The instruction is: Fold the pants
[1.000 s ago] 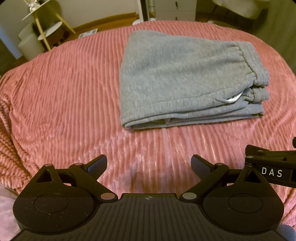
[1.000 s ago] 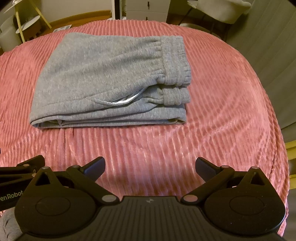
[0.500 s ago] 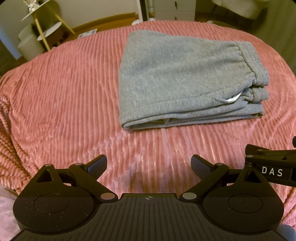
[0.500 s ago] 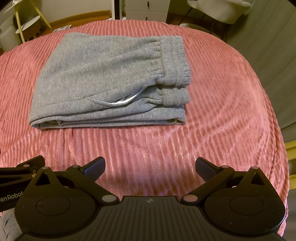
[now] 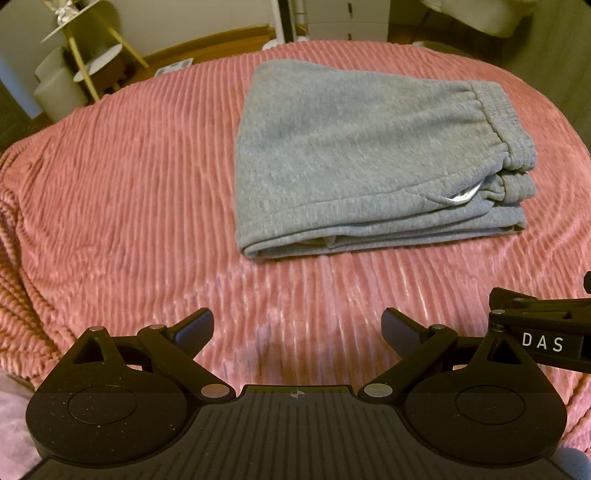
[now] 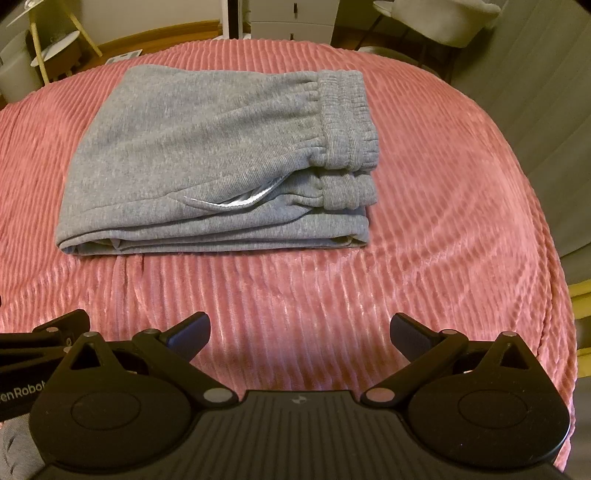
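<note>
The grey sweatpants (image 5: pixel 362 158) lie folded in a neat rectangle on the pink ribbed blanket (image 5: pixel 129 184), elastic waistband on the right side. They also show in the right wrist view (image 6: pixel 207 162), with the waistband (image 6: pixel 347 118) stacked over a cuff. My left gripper (image 5: pixel 297 330) is open and empty, held back near the blanket's front edge, apart from the pants. My right gripper (image 6: pixel 299 332) is open and empty too, beside the left one. The right gripper's side shows at the right of the left wrist view (image 5: pixel 543 336).
A small shelf stand with round trays (image 5: pixel 85 62) stands at the back left on the floor. White drawers (image 6: pixel 295 18) and a pale chair (image 6: pixel 439 18) are behind the bed. The blanket (image 6: pixel 461 221) drops off at the right edge.
Both views have shifted very slightly; the pants lie still and both grippers stay open and withdrawn.
</note>
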`<move>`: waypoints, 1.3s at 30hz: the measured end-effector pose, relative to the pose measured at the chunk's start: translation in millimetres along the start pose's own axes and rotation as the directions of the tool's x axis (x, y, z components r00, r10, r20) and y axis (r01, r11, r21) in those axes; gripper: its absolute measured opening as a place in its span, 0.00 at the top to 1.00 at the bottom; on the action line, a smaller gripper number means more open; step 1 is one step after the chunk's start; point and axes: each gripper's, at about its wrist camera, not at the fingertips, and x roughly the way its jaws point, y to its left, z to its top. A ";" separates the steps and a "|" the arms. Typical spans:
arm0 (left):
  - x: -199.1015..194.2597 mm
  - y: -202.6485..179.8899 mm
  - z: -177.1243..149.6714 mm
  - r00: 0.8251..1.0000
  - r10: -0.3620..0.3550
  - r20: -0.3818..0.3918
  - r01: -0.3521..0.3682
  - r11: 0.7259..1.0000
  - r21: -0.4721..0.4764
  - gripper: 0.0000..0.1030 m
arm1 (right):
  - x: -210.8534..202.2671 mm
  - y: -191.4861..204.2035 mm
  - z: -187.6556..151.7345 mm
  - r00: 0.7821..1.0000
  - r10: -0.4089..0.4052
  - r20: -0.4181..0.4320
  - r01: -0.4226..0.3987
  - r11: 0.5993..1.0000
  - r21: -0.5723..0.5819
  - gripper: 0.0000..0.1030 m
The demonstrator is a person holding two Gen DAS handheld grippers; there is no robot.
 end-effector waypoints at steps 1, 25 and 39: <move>0.1 -0.2 0.0 1.000 0.003 0.002 -0.003 1.000 0.001 0.03 | 0.1 0.1 0.0 1.000 -0.001 0.000 0.001 1.000 0.000 0.00; 4.7 -0.9 -0.8 1.000 0.009 -0.004 -0.009 1.000 -0.004 0.03 | 2.7 2.0 0.4 1.000 -0.007 -0.007 0.007 1.000 -0.009 0.00; 7.3 -2.1 -0.1 1.000 0.003 -0.004 -0.003 1.000 -0.003 0.03 | 3.8 0.8 1.2 1.000 -0.011 -0.006 0.011 1.000 -0.011 0.00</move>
